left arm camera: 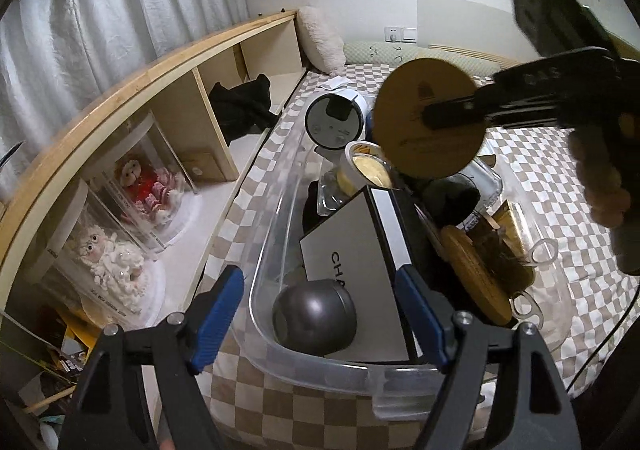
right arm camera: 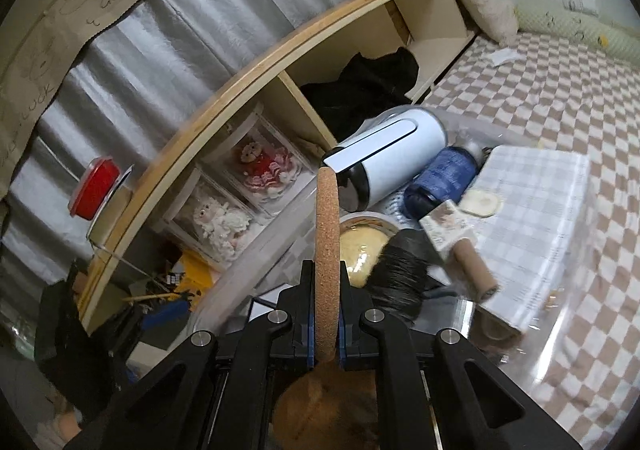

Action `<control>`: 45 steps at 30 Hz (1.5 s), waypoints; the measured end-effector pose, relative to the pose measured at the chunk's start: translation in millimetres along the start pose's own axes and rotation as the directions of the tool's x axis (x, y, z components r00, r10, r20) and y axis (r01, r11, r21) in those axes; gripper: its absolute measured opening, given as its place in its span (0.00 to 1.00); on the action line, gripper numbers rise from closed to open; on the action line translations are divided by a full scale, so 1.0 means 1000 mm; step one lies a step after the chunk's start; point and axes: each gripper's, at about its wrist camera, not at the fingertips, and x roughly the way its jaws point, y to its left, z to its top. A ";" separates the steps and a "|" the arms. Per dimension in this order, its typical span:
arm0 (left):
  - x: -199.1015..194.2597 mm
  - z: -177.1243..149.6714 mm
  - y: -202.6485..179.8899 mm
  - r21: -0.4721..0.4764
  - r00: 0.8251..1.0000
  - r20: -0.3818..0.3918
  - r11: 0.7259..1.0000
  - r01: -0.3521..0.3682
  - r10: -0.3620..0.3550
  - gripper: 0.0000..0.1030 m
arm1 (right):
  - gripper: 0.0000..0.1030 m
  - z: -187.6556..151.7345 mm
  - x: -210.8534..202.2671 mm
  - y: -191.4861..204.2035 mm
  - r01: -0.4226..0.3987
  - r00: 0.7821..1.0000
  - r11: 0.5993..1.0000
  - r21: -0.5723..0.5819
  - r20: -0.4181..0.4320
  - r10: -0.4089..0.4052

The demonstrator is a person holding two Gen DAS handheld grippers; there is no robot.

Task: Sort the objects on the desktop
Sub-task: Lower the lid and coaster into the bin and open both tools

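Note:
A clear plastic bin [left arm camera: 260,258] rests on a checkered bedsheet. Inside lie a dark grey ball-shaped object [left arm camera: 314,320], a white flat box [left arm camera: 352,282], a white cylindrical appliance [left arm camera: 334,122] [right arm camera: 392,158], a yellow-lined cup [left arm camera: 368,170] [right arm camera: 360,246], a blue bottle [right arm camera: 440,182], a black roll [right arm camera: 400,270] and a round wooden board [left arm camera: 476,274]. My left gripper [left arm camera: 320,274] is open over the bin's near end, above the ball and box, holding nothing. My right gripper [left arm camera: 452,114] [right arm camera: 326,270] is shut on a round cork coaster [left arm camera: 424,138] [right arm camera: 327,218], held on edge above the bin.
A wooden shelf [left arm camera: 160,74] runs along the left of the bed, with two dolls in clear cases [left arm camera: 140,186] and a black cloth [left arm camera: 240,106]. A red-lidded container [right arm camera: 96,190] sits on top. A person's hand [left arm camera: 600,186] holds the right gripper. Pillows lie at the far end.

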 end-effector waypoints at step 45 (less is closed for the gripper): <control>-0.020 0.001 -0.011 -0.168 0.991 0.132 0.986 0.024 -0.002 0.94 | 0.83 -0.014 -0.044 0.024 0.284 0.955 0.941 -0.183 0.141 -0.261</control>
